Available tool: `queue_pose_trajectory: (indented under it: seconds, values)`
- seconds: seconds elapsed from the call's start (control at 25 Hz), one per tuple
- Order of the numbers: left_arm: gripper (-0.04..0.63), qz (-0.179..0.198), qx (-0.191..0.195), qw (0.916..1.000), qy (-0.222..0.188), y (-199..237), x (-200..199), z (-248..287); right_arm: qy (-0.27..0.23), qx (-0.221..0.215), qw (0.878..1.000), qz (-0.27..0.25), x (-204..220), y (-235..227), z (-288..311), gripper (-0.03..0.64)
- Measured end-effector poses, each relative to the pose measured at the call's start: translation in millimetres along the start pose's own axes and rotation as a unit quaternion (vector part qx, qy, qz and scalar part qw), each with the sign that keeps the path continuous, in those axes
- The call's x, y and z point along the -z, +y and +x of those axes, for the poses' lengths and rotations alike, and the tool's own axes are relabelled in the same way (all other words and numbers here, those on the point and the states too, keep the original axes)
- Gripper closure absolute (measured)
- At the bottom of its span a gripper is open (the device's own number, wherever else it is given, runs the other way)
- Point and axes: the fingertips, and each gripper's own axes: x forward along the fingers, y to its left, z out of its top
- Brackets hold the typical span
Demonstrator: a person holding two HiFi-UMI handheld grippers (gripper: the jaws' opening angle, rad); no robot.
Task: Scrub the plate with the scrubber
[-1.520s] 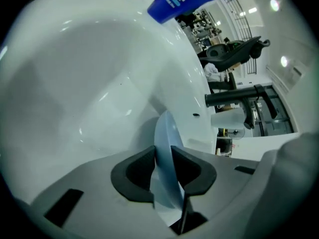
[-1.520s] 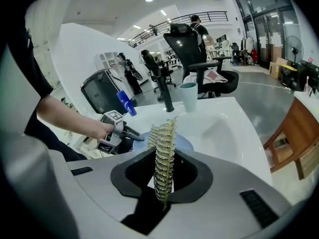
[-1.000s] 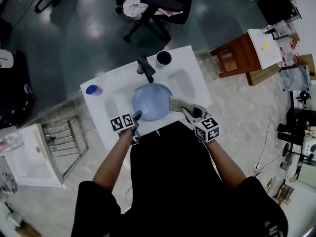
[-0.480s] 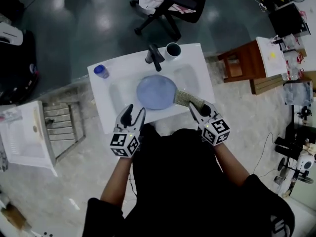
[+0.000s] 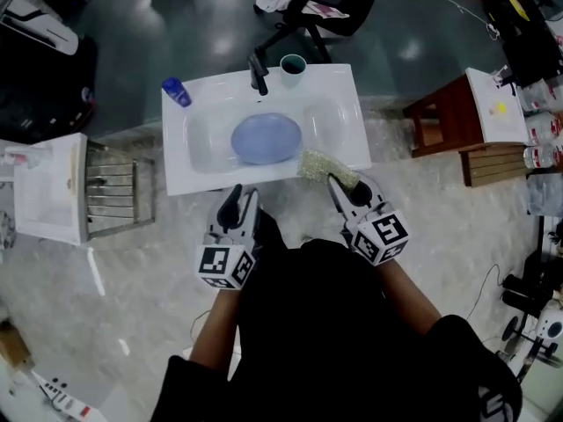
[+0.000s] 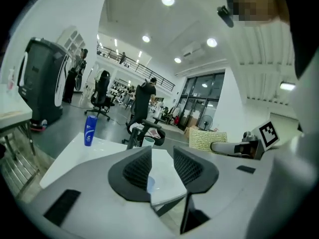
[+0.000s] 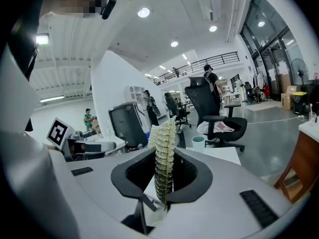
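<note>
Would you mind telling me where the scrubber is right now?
In the head view, the scrubber is clamped in the right tongs, by the near right corner of the sink, right of the blue plate.

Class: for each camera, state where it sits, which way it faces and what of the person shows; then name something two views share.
Head view: on the head, facing steeply down at plate and sink; shows forearms, left gripper, right gripper.
Left gripper view: rides the left gripper, facing across the sink; its jaws have just been closing, yet stand apart, empty.
Right gripper view: rides the right gripper, facing likewise; jaws shut on the scrubber.
Both gripper views show the cup.
</note>
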Motion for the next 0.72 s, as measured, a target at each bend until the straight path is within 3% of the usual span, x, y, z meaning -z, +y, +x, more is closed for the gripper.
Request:
queue_pose_trajectory:
  seconds: [0.12,0.28,0.4,0.72]
  values:
    - [0.543,0.016,-0.040,0.9989,-0.017,-38.1,9.3,-25.8,-0.011,-0.011,1.000,-0.013,7.3,0.7,-39.5,0.554]
    - [0.591,0.039,-0.080,0.9954,-0.036,-79.7,23.0,-64.7,-0.014,-0.020,0.999,-0.028,25.1,6.8,-90.3,0.555]
    - [0.591,0.063,-0.078,0.9944,-0.032,-113.7,33.8,-87.3,-0.010,-0.017,1.000,-0.019,40.0,9.7,-129.0,0.555]
    - [0.592,0.069,-0.056,0.9960,-0.006,-156.8,58.7,-105.8,-0.004,-0.009,1.000,-0.009,62.5,16.3,-190.2,0.555]
